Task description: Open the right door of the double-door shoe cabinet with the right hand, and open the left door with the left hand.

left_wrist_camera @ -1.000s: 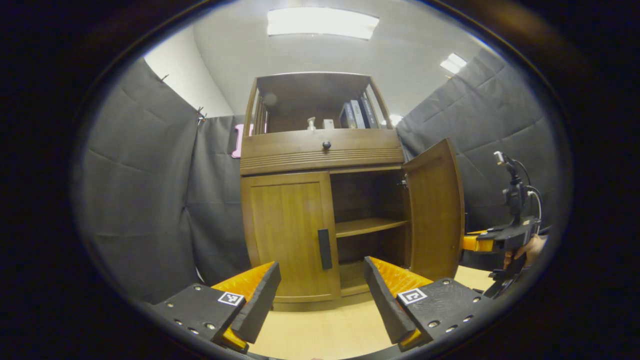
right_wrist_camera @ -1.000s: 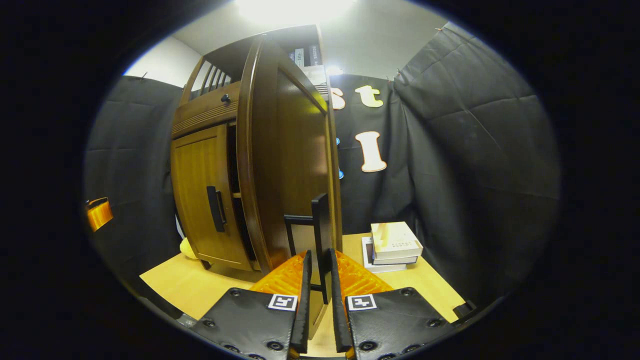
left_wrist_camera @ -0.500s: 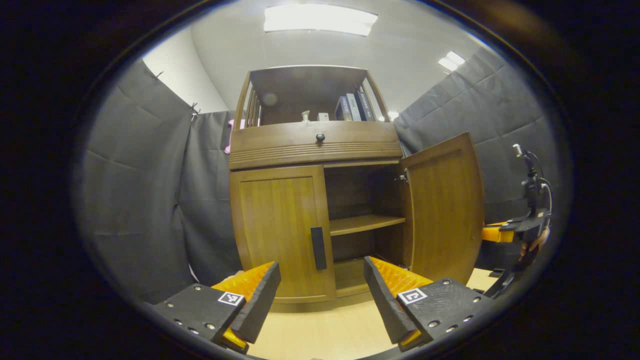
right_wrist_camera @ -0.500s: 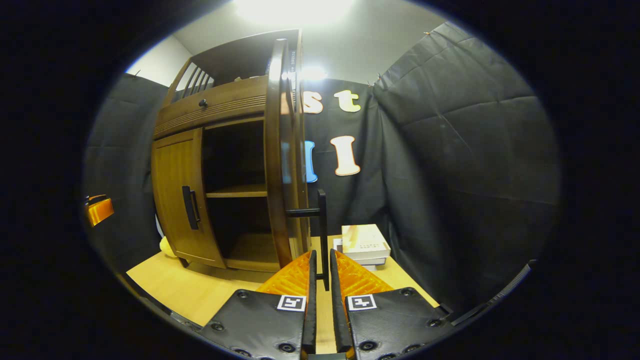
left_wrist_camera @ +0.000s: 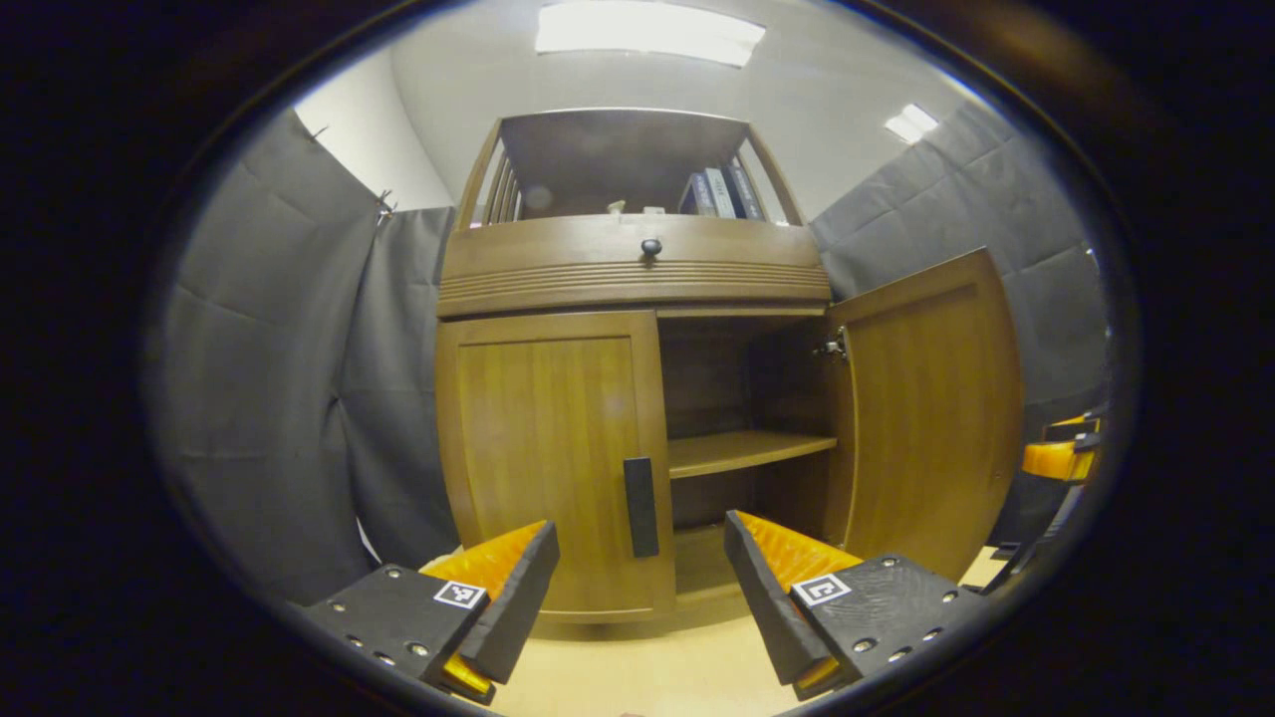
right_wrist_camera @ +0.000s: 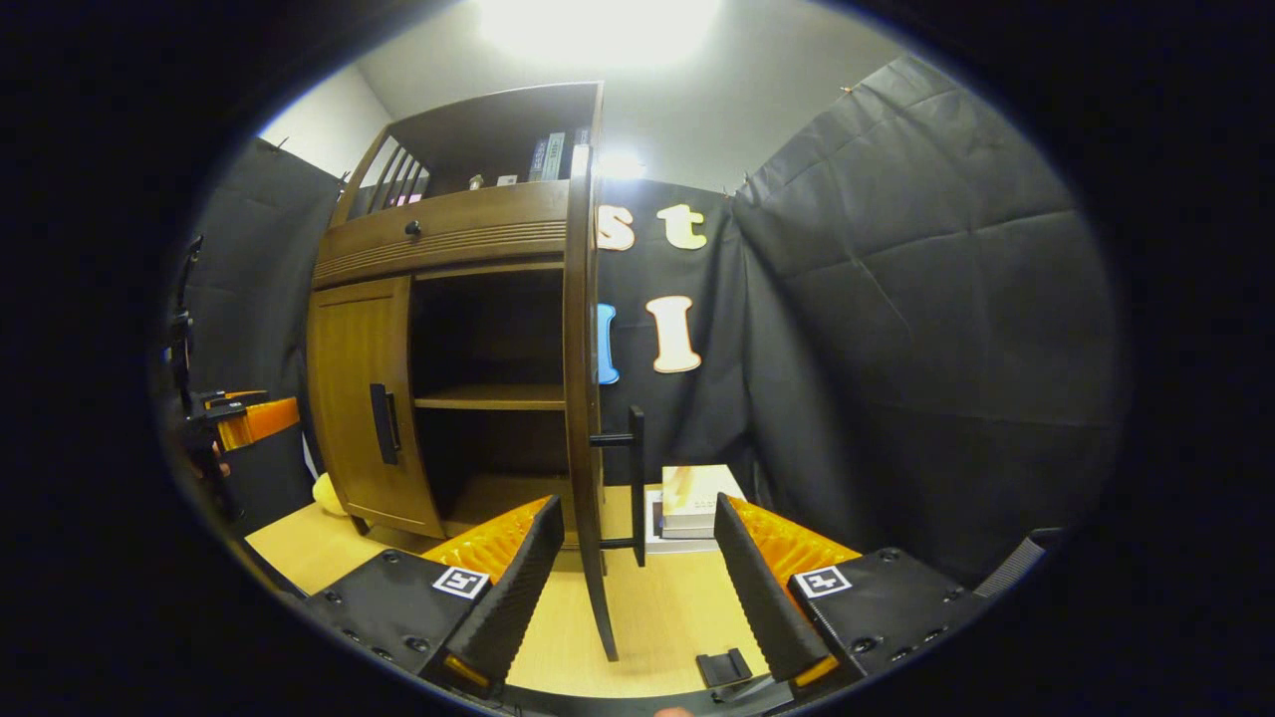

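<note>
Facing the left door (left_wrist_camera: 546, 463), left tongs (left_wrist_camera: 637, 588) gape.

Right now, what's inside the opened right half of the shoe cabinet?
A bare wooden shelf crosses the shoe cabinet; nothing visible above or below it. The closed left door hides the other half.

right gripper (right_wrist_camera: 633, 583): fingers let go of right door handle (right_wrist_camera: 635, 485), now spread | right door (right_wrist_camera: 583, 398): swung wider

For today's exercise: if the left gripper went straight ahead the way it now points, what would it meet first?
Probably the dark handle on the closed left door: it sits between the open left gripper fingers' line, though depth is hard to judge.
</note>
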